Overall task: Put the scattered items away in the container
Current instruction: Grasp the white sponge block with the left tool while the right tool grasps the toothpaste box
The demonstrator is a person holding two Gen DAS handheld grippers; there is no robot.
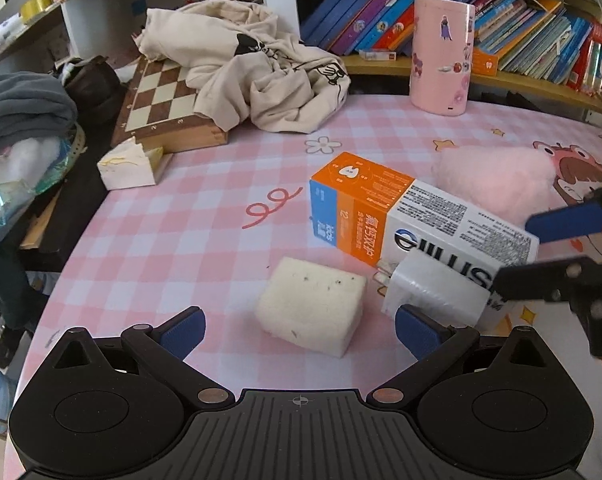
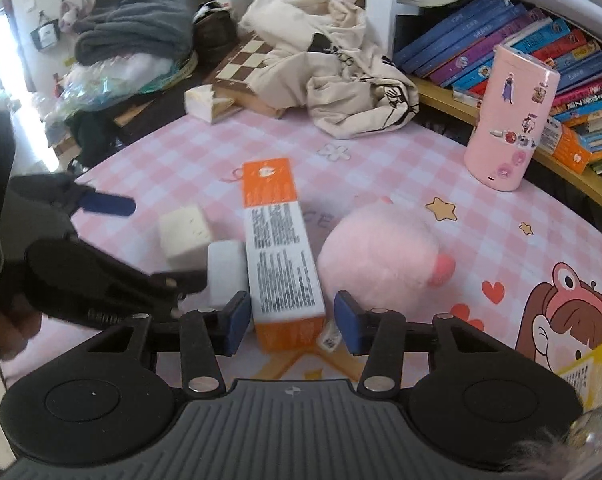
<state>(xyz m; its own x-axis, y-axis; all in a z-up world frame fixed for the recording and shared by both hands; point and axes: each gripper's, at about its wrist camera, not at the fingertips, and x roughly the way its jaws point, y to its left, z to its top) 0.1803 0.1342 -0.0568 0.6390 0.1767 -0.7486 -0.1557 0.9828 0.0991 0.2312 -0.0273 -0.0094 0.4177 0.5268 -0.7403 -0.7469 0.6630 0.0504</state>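
Observation:
A cream sponge block [image 1: 311, 306] lies on the pink checked cloth between the fingers of my open left gripper [image 1: 301, 334]. Behind it lie a white charger plug [image 1: 435, 294] and an orange and white toothpaste box [image 1: 401, 210]. A pink plush toy [image 1: 497, 184] lies beyond the box. In the right wrist view my right gripper [image 2: 289, 322] is open around the near end of the toothpaste box [image 2: 281, 248], with the plug [image 2: 225, 272] to its left, the sponge [image 2: 185, 234] further left, and the plush [image 2: 385, 256] to its right. A yellow container edge [image 2: 581, 376] shows at lower right.
A pink cylinder with stickers [image 1: 441, 54] stands at the back. A beige cloth [image 1: 261, 68] lies over a chessboard box [image 1: 165, 104], with a torn white carton [image 1: 129, 166] beside it. Bookshelves [image 2: 521, 40] line the back right. The table's left edge drops to clutter.

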